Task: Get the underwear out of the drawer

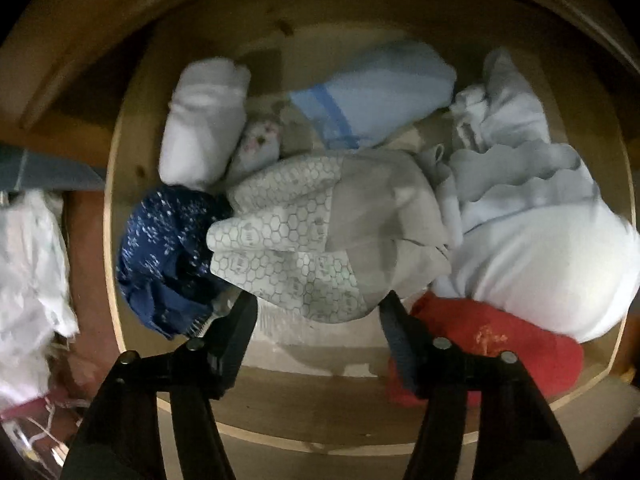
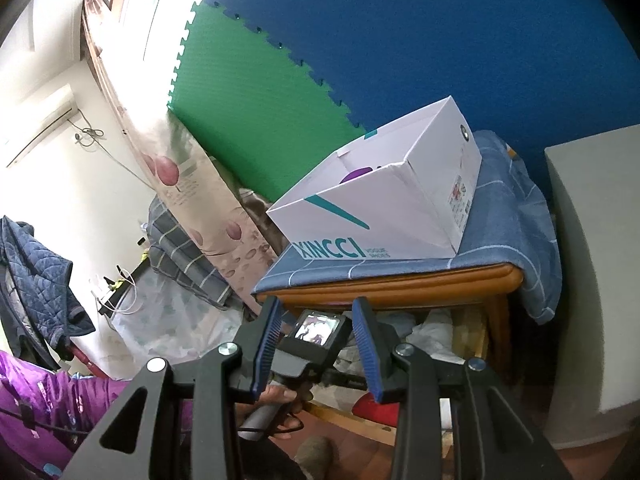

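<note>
My left gripper (image 1: pixel 317 300) points down into the open wooden drawer (image 1: pixel 114 208). Its jaws stand apart on either side of the near end of a pale underwear piece with a grey honeycomb print (image 1: pixel 296 240), and the fingertips (image 1: pixel 245 308) sit at the cloth's edges without clearly squeezing it. Around it lie a navy speckled garment (image 1: pixel 168 256), a white roll (image 1: pixel 204 124), a light blue folded piece (image 1: pixel 372 92), a red garment (image 1: pixel 496 344) and a white pile (image 1: pixel 540 248). My right gripper (image 2: pixel 316 305) hovers level outside the drawer, open and holding nothing.
In the right wrist view a white shoe box (image 2: pixel 384 208) stands on a blue checked cloth over the wooden stand (image 2: pixel 400 284), with the open drawer's clothes (image 2: pixel 436 330) below. A hand (image 2: pixel 280 396) grips the left tool's handle. A grey block (image 2: pixel 592 260) rises at the right.
</note>
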### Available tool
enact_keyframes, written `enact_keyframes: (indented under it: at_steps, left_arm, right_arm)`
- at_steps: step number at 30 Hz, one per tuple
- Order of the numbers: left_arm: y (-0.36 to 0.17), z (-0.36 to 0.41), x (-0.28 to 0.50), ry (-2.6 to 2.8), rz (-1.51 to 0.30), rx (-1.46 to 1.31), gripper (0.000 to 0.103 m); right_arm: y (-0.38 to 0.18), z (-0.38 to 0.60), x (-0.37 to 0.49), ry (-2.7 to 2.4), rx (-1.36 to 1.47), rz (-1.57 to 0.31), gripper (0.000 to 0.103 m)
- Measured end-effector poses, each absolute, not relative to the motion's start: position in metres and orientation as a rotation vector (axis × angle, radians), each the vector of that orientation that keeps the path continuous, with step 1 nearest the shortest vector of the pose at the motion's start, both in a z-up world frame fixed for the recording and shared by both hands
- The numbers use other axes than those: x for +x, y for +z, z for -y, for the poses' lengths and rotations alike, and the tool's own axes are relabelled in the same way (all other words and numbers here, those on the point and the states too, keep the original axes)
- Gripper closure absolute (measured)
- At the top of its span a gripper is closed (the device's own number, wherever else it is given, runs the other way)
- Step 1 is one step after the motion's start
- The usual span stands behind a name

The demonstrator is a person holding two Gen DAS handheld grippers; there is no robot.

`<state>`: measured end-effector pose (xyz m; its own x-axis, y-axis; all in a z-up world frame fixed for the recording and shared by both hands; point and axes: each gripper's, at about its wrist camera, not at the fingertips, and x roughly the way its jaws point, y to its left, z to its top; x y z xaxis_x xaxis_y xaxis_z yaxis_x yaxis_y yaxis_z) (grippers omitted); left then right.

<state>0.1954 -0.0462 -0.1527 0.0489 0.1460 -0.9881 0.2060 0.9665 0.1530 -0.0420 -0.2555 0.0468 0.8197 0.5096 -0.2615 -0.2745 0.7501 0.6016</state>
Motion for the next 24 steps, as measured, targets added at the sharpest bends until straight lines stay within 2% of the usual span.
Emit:
enact_keyframes:
  at_steps: [10, 14, 16, 17, 18, 19, 21, 24]
  left_arm:
    - [-0.164, 0.047, 0.222, -0.030, -1.630, 0.158, 0.039]
    - [-0.167, 0.037, 0.237, -0.018, -1.644, 0.076, 0.044]
    - [-0.172, 0.030, 0.245, -0.017, -1.674, 0.038, 0.049]
    - [-0.176, 0.028, 0.249, -0.015, -1.682, 0.016, 0.057]
    - [-0.180, 0.024, 0.252, -0.017, -1.687, -0.025, 0.072]
    - [-0.182, 0.021, 0.253, -0.030, -1.687, -0.061, 0.081]
    - [-0.183, 0.015, 0.255, -0.034, -1.678, -0.133, 0.088]
    - [-0.178, 0.010, 0.258, -0.047, -1.649, -0.151, 0.092]
  right_arm:
    - [0.045, 0.256, -0.042, 0.477, 0.586, -0.447, 0.065]
    - [0.044, 0.256, -0.041, 0.485, 0.589, -0.455, 0.064]
    - [0.044, 0.256, -0.041, 0.487, 0.586, -0.456, 0.064]
    - [0.044, 0.255, -0.041, 0.489, 0.585, -0.458, 0.064]
    - [0.044, 0.255, -0.042, 0.489, 0.584, -0.458, 0.064]
    - [0.044, 0.254, -0.041, 0.488, 0.582, -0.461, 0.064]
    - [0.044, 0.254, -0.040, 0.484, 0.579, -0.465, 0.064]
    - [0.043, 0.255, -0.039, 0.481, 0.583, -0.467, 0.064]
